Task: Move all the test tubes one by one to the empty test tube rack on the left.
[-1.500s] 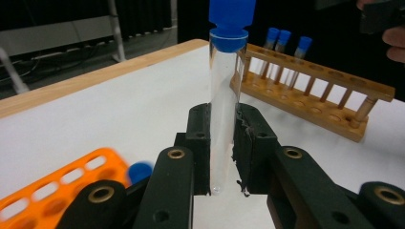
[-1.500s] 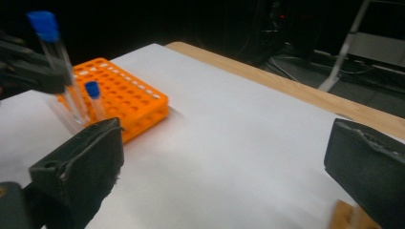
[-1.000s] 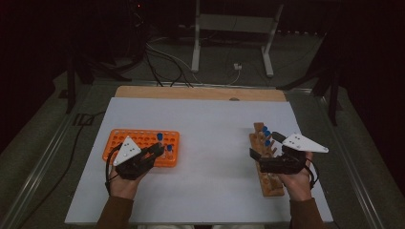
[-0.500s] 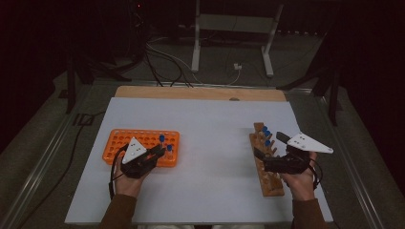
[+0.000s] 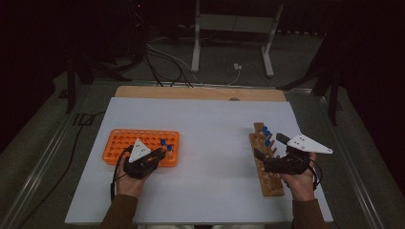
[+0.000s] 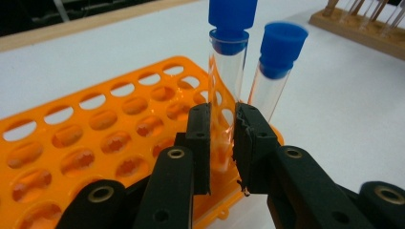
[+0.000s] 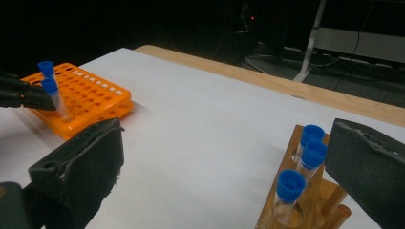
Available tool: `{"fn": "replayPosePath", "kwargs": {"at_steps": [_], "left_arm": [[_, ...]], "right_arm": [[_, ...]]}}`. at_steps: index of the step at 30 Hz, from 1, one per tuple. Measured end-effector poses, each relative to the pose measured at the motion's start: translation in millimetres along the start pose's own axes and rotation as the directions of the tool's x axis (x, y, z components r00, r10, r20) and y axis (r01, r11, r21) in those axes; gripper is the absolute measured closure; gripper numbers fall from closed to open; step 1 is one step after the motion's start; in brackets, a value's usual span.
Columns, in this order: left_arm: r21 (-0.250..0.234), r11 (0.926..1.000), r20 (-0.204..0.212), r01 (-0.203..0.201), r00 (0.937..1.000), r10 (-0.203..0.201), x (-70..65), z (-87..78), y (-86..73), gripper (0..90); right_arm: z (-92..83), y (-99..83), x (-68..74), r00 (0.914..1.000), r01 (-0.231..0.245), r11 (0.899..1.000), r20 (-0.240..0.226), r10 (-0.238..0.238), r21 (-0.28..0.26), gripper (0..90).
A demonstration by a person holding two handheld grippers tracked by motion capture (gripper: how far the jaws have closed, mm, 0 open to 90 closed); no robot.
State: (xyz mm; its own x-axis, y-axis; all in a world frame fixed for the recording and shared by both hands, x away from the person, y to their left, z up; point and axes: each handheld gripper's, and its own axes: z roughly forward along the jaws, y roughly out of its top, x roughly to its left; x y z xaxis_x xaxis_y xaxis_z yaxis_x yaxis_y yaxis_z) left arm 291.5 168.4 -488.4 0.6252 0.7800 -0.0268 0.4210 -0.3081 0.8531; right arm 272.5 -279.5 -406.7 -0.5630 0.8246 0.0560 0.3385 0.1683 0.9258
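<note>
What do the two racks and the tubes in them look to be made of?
Orange rack: looks like moulded plastic, with a uniform bright colour, a slight sheen and crisp round holes.
Wooden rack: wood, a matte tan-brown, with dowel-like pegs in the right gripper view.
Tubes: clear and glossy, glass or plastic, the look leaves it open; the blue caps seem smooth plastic.
</note>
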Motion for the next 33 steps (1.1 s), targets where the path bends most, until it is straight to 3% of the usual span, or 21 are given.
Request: {"fn": "replayPosePath", "kwargs": {"at_steps": [12,33], "left_arm": [[0.047,0.9984,-0.006,-0.03,0.9995,0.03,-2.3,3.3,-2.3,78.2],[0.051,0.9986,0.007,-0.011,0.9999,0.011,-1.7,-0.4,-4.4,76.8]], "right_arm": [[0.6,-3.0,-2.1,0.9999,0.002,1.0,0.01,-0.002,0.009,0.1],[4.3,-6.5,-10.9,0.9993,-0.005,1.0,0.038,0.004,0.027,0.1]]}}
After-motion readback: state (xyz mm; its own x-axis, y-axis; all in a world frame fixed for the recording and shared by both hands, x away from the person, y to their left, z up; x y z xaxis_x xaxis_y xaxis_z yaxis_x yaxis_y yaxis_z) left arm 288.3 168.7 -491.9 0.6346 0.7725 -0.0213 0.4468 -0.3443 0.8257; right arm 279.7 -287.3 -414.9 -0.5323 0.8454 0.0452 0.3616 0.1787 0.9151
